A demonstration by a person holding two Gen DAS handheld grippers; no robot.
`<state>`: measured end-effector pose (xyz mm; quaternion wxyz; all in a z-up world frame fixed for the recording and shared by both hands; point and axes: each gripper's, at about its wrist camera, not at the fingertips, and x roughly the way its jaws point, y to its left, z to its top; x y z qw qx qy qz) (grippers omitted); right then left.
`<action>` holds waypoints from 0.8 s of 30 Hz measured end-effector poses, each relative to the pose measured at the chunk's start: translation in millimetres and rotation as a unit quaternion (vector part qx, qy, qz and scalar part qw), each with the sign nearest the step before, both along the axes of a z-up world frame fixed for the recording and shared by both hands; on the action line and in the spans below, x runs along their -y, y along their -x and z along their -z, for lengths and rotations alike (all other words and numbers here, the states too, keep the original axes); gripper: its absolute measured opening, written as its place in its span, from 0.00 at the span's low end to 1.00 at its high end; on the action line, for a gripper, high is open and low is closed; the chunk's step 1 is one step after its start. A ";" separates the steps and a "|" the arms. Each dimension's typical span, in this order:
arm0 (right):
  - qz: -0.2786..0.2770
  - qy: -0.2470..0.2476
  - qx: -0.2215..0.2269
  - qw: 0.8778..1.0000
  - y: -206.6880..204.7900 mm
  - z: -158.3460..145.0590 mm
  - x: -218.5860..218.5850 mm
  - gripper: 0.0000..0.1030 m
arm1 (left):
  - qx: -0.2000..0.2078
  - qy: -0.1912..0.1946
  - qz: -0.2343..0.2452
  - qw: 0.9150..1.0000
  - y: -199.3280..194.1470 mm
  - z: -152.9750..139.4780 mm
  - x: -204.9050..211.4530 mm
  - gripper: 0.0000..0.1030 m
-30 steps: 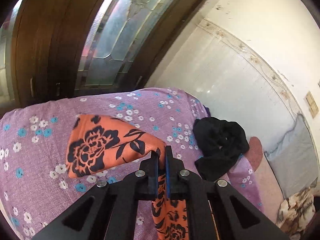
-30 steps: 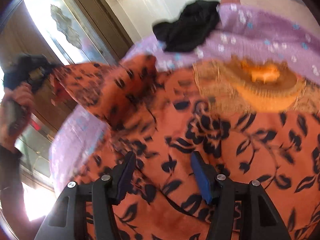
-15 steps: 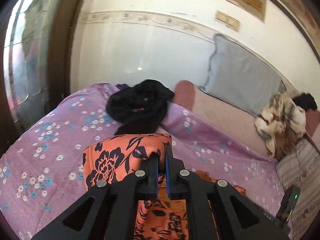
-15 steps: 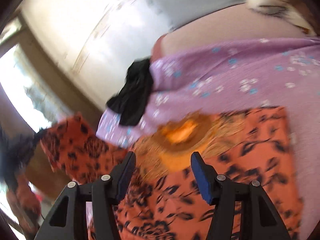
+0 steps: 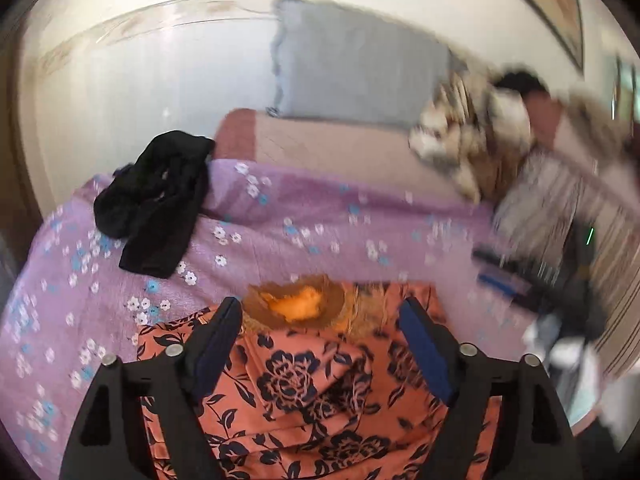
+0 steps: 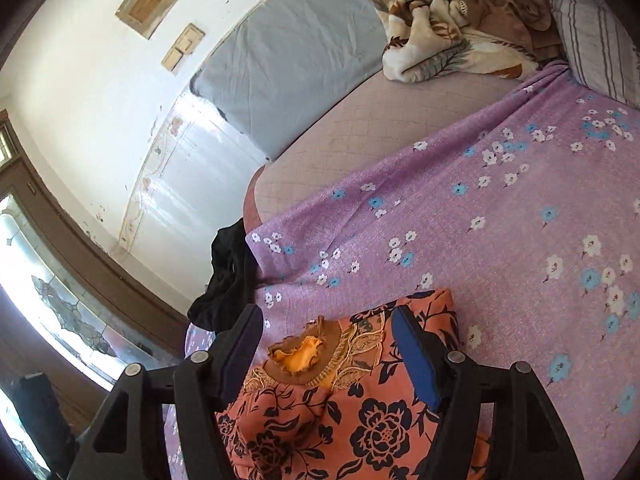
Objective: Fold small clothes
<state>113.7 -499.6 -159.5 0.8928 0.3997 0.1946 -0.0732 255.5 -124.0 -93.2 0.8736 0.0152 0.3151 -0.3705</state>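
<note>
An orange garment with black flowers [image 5: 312, 396] lies on the purple flowered bedsheet [image 5: 280, 220], its gold embroidered neckline [image 5: 296, 306] pointing away from me. My left gripper [image 5: 320, 344] is open and empty just above it, with a folded flap of the cloth between the fingers. The same garment shows in the right wrist view [image 6: 360, 412]. My right gripper [image 6: 328, 352] is open and empty over the neckline [image 6: 304, 356].
A black garment [image 5: 156, 208] lies crumpled at the sheet's far left corner, also in the right wrist view [image 6: 228, 276]. A grey pillow [image 6: 288, 60], a brown patterned blanket [image 6: 452, 20] and a striped pillow [image 6: 592, 32] lie at the head of the bed.
My left gripper carried a side of the orange garment over onto the rest, then opened and let it go. My right gripper stayed open and drew back towards the neckline.
</note>
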 end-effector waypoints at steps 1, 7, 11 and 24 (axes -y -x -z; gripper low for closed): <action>-0.008 0.005 -0.003 1.000 -4.7 0.9 -6.1 0.69 | -0.016 0.026 -0.007 1.000 -9.1 -2.7 -12.0 0.80; -0.070 0.078 -0.026 0.994 -27.8 -0.2 -56.6 0.69 | -0.089 -0.009 -0.153 0.984 -65.5 26.2 -52.4 0.80; -0.150 0.144 -0.031 0.978 -43.3 -7.2 -106.2 0.69 | -0.194 -0.123 -0.267 0.936 -106.1 94.7 -73.7 0.80; -0.305 -0.120 -0.078 0.941 -90.4 77.9 -188.2 0.69 | -0.264 -0.194 -0.276 0.904 -101.9 161.4 -59.2 0.80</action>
